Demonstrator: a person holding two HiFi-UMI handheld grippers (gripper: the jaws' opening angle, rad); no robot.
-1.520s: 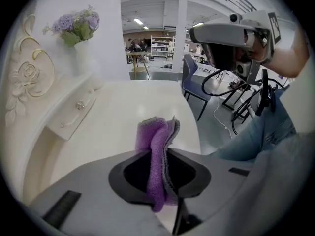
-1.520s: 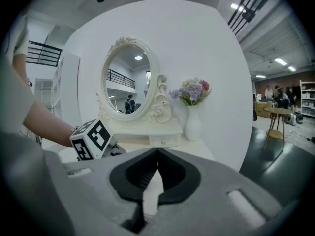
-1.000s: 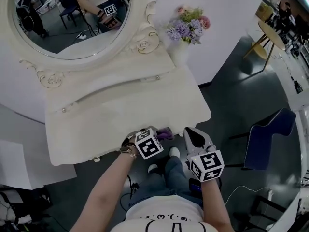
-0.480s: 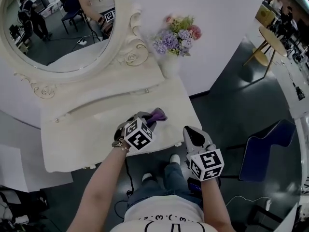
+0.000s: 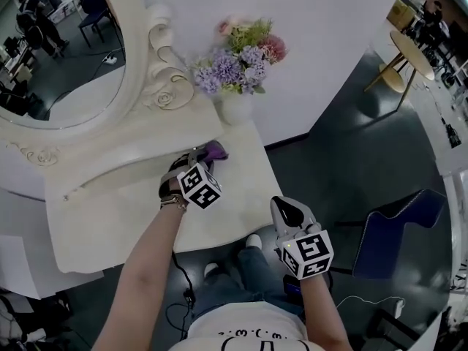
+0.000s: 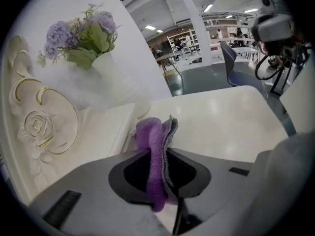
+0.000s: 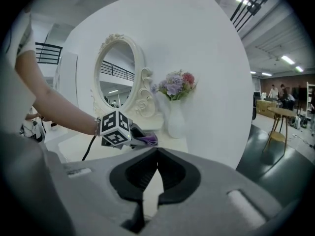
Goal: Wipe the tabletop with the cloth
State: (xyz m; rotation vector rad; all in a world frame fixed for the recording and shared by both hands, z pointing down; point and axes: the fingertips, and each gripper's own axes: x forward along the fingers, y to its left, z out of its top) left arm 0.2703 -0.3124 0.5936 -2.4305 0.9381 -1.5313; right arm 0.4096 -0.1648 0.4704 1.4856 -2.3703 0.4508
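Observation:
A purple cloth (image 6: pixel 156 146) sticks out between the jaws of my left gripper (image 6: pixel 160 177), which is shut on it. In the head view the left gripper (image 5: pixel 199 156) holds the cloth (image 5: pixel 215 151) low over the white tabletop (image 5: pixel 234 196), at its back right near the vase. My right gripper (image 5: pixel 287 209) hangs off the table's front right edge, above the floor. Its jaws meet at the tips with nothing between them, so the right gripper (image 7: pixel 156 154) is shut. From there I see the left gripper (image 7: pixel 129 134) and cloth (image 7: pixel 148 140) ahead.
A white vase (image 5: pixel 235 108) with purple and pink flowers (image 5: pixel 238 55) stands at the table's back right corner. An oval mirror (image 5: pixel 51 57) in a carved frame rises along the back. A raised drawer shelf (image 5: pixel 124 159) runs under it. A blue chair (image 5: pixel 387 232) stands on the floor to the right.
My left gripper has carried the cloth from the table's near edge across the top to the back right, close to the vase. The right gripper has stayed off the front edge.

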